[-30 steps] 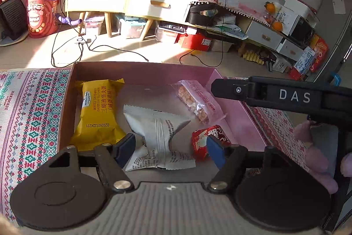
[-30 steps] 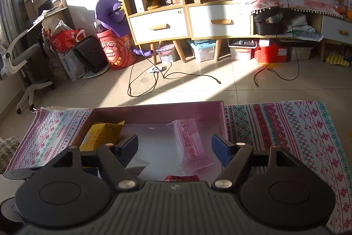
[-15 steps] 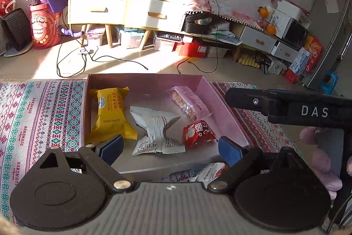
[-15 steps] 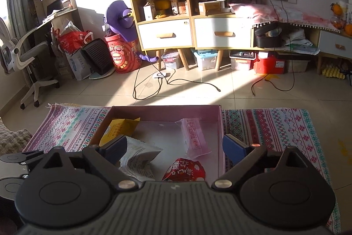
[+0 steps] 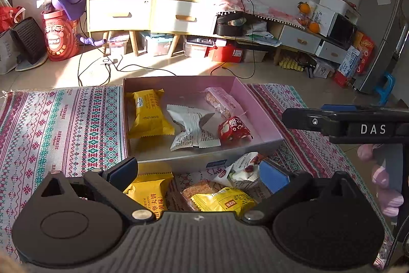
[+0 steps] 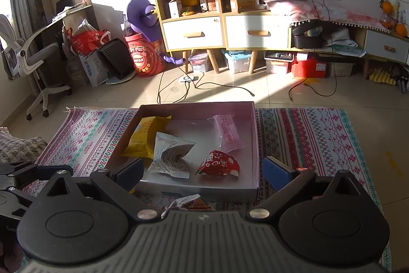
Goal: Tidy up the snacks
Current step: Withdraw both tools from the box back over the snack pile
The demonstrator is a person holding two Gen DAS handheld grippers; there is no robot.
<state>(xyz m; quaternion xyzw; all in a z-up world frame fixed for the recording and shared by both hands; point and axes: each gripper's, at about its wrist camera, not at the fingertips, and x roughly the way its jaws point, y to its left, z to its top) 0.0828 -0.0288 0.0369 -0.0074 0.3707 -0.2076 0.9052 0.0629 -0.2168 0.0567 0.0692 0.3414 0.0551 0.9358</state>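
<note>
The pink box [image 5: 258, 104] sits on the patterned rug [image 5: 58, 124], and four snacks lie inside it — a yellow packet [image 5: 149, 114] against the left wall, a white packet [image 5: 191, 129] crumpled in the middle, a small red packet [image 5: 232, 131] near the front right, and a clear pink packet [image 5: 221, 101] of biscuits toward the back right corner. From my right side the same four show: yellow packet [image 6: 147, 136], white packet [image 6: 171, 154], red packet [image 6: 218, 165], clear pink packet [image 6: 227, 133], all within the box [image 6: 255, 145].

My left gripper [image 5: 199, 170] has its jaws spread wide, having just been opening, and nothing is clamped between them. Below it, outside the box on the rug, lie more snacks: a second yellow packet [image 5: 148, 193], a brown bar in a yellow wrapper [image 5: 219, 198], and a white-and-red packet [image 5: 240, 168] leaning by the box's front wall.

My right gripper [image 6: 204, 170] is likewise spread wide after just opening — empty, hovering over the box's near edge.
</note>
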